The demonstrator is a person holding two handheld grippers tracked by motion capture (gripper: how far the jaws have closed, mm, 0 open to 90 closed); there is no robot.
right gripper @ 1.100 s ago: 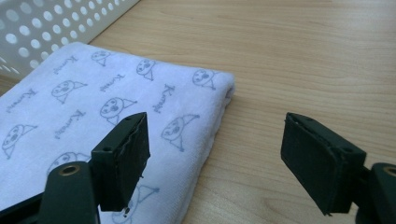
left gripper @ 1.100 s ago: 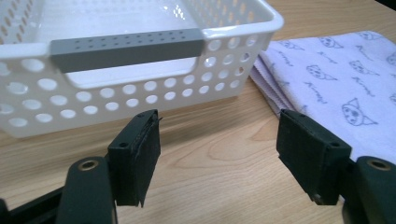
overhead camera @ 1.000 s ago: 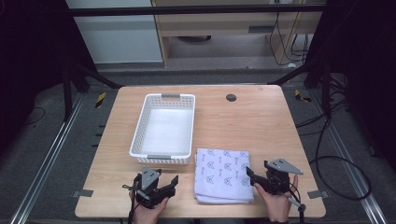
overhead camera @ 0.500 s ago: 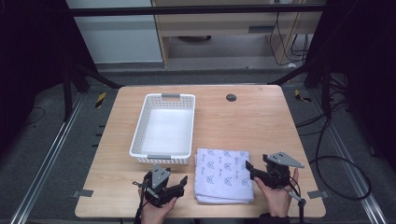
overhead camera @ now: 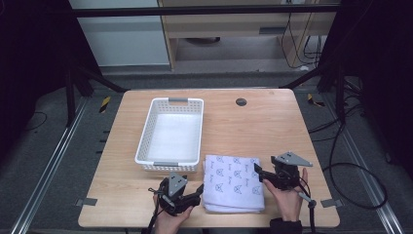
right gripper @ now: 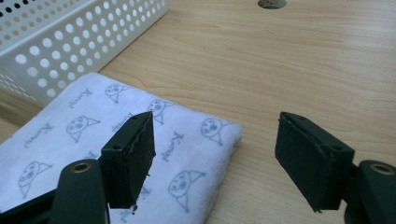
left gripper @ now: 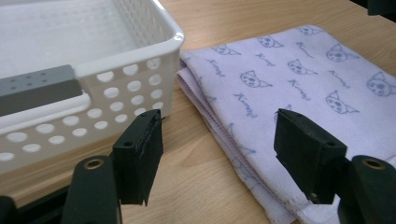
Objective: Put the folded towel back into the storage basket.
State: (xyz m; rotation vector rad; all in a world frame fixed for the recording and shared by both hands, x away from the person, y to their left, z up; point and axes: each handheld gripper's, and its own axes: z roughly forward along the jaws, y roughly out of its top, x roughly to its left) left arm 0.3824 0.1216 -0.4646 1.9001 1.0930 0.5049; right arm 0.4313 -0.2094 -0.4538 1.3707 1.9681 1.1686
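Note:
A folded lilac towel (overhead camera: 233,183) printed with cat faces lies flat near the table's front edge. My left gripper (overhead camera: 197,194) is low at the towel's left edge and open. In the left gripper view its jaws (left gripper: 219,154) stand wide apart over the towel's layered corner (left gripper: 289,74), holding nothing. My right gripper (overhead camera: 258,174) is at the towel's right edge and is also open. The right gripper view has one jaw of that gripper (right gripper: 215,158) over the towel (right gripper: 93,135) and the other over bare wood.
A white perforated basket (overhead camera: 146,141) with grey handles stands just behind the towel, left of centre; it appears in both gripper views (left gripper: 140,88) (right gripper: 84,42). A dark cable hole (overhead camera: 240,102) sits at the table's back. The right half of the wooden table (overhead camera: 272,131) is bare.
My left gripper has moved right, up to the towel's left edge. The right gripper has edged slightly forward beside the towel's right side. The towel and the basket have stayed put.

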